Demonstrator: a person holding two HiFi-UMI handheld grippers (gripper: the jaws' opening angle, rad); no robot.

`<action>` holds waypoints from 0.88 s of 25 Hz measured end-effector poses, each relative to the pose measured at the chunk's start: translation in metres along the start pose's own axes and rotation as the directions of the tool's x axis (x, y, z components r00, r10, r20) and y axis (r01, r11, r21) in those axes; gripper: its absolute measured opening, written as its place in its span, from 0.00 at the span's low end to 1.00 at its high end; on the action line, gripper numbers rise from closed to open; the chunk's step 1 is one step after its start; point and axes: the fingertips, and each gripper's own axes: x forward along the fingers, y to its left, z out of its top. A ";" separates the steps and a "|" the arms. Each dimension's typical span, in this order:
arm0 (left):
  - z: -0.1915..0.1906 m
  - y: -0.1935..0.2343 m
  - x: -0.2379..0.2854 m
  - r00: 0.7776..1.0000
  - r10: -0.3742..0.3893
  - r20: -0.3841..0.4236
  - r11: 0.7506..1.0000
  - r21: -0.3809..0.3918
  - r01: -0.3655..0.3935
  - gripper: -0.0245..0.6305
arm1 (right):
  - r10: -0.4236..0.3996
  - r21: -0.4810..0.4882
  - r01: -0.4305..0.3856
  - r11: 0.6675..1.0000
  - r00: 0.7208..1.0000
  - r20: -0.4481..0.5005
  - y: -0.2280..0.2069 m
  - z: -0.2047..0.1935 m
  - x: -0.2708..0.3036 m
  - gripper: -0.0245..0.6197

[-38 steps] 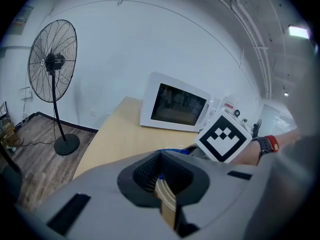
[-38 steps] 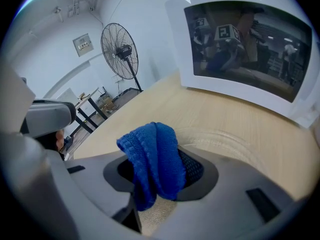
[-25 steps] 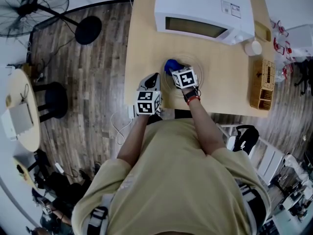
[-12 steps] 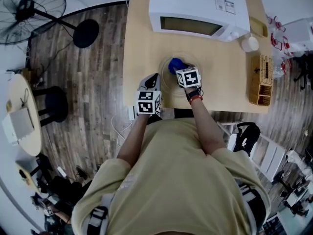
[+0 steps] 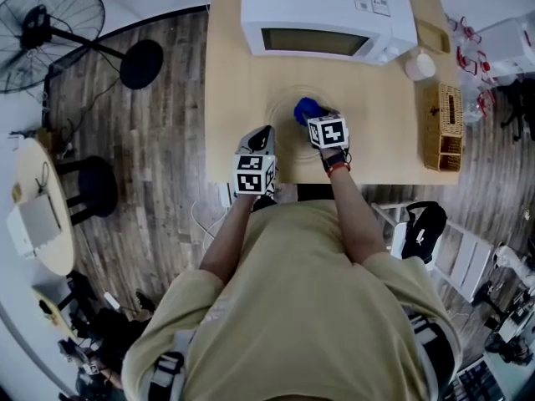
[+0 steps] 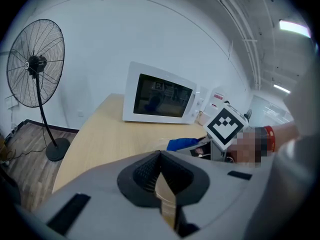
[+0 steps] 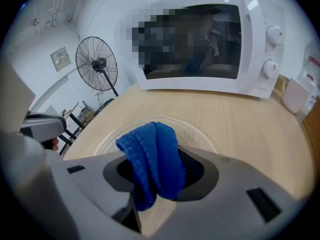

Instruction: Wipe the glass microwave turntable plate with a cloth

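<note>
The clear glass turntable plate (image 5: 282, 107) lies flat on the wooden table in front of the microwave (image 5: 326, 15). My right gripper (image 5: 315, 119) is over it, shut on a folded blue cloth (image 5: 307, 109). In the right gripper view the cloth (image 7: 152, 159) bulges up between the jaws, with the plate (image 7: 200, 134) just beyond. My left gripper (image 5: 264, 134) sits at the plate's near left rim, jaws shut. In the left gripper view its tips (image 6: 160, 156) meet, and I see nothing between them.
A wicker basket (image 5: 443, 128) and a white cup (image 5: 418, 65) stand at the table's right side. The table's front edge runs just under both grippers. On the floor to the left are a standing fan (image 5: 50, 23) and a black stool (image 5: 92, 186).
My right gripper has slid the blue cloth a little to the right across the plate. The left gripper has stayed at the rim. The head camera has shifted.
</note>
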 end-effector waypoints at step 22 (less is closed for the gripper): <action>-0.002 -0.027 0.014 0.998 -0.061 -0.026 0.998 0.033 0.062 0.07 | -0.083 0.078 0.081 0.994 0.996 0.017 -0.042 -0.016 -0.025 0.33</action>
